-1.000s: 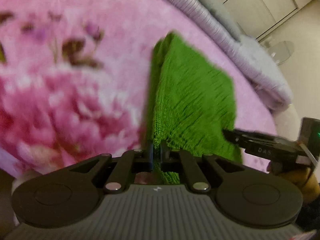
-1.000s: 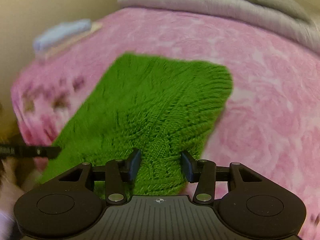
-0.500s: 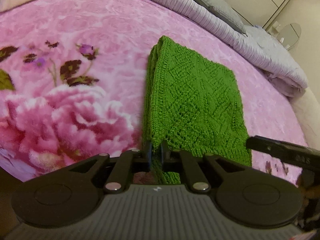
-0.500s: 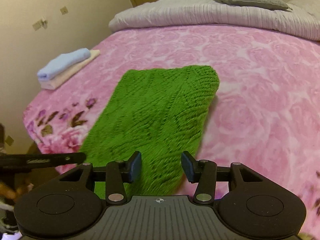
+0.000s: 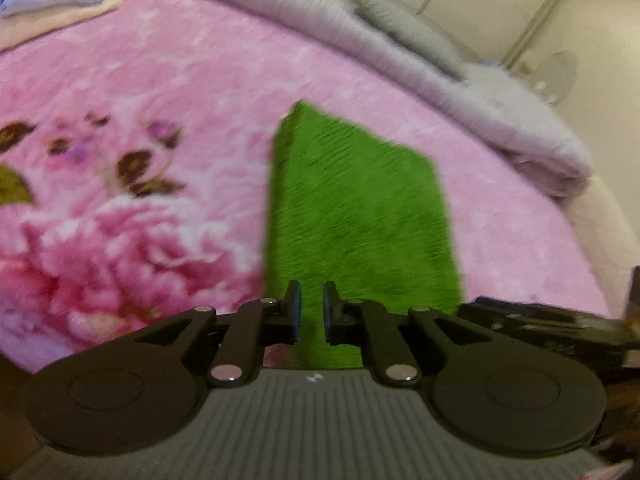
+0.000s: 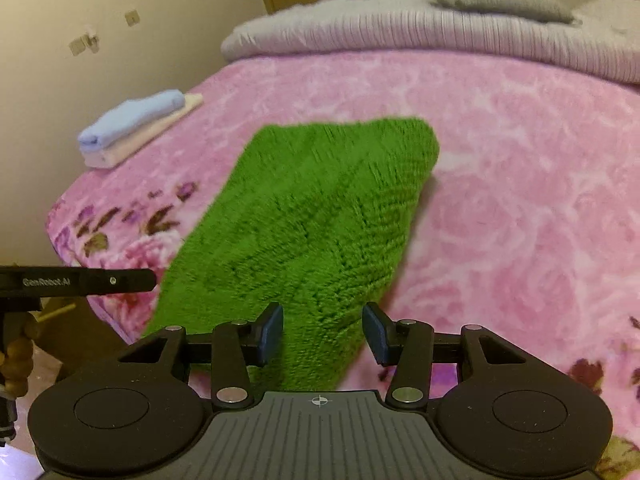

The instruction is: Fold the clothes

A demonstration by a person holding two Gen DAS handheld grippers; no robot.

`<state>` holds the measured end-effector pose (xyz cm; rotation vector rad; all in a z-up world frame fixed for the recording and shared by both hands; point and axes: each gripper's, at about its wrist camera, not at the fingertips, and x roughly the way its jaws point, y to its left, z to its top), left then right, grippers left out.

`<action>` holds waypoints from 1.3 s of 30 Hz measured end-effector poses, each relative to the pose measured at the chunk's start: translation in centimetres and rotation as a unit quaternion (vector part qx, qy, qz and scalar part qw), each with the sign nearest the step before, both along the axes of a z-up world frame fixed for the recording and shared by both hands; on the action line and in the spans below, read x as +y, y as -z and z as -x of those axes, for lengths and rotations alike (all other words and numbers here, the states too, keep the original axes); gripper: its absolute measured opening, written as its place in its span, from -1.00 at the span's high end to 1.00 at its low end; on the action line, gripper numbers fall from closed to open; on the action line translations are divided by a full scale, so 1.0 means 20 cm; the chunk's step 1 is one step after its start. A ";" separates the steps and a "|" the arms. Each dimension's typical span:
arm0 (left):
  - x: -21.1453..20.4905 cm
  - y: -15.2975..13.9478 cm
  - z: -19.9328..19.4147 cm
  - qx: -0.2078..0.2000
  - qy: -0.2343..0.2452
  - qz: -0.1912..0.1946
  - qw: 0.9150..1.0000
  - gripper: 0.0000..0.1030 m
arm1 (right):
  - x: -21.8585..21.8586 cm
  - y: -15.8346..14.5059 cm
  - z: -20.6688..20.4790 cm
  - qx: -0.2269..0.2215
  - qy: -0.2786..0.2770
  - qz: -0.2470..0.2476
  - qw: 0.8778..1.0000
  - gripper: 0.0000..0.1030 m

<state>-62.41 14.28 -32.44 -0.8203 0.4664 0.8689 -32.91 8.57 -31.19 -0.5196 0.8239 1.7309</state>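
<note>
Released since a second ago, the folded green knit (image 5: 360,216) is left flat on the near pink blanket (image 5: 160,80). Left gripper (image 5: 311,312) jaws are opening over its near edge; right gripper (image 6: 322,334) fingers are held apart.

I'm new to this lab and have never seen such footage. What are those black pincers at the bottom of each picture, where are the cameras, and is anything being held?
No robot here: a person carries a two-finger gripper in each hand, each with a wide-angle camera looking forward along its fingers. One picture looks over the left gripper, the other over the right gripper. Both look down on a bed with a pink flowered blanket. On it lies a folded green knit garment; a small stack of folded clothes sits near the far corner. Nothing is held: the left jaws are opening with only a narrow gap, the right stand wide, and the garment lies beneath both.
</note>
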 end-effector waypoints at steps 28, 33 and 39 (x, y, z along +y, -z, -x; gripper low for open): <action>-0.21 0.06 -0.16 0.123 0.024 0.036 0.991 0.82 | -0.19 0.03 0.01 0.035 0.083 0.052 0.995 0.06; -0.26 0.05 -0.19 0.145 0.027 0.038 0.988 0.74 | -0.23 0.06 0.00 0.019 0.110 0.079 0.991 0.04; -0.31 0.04 -0.19 0.158 0.027 0.039 0.986 0.70 | -0.31 0.08 0.01 0.021 0.106 0.090 0.990 0.04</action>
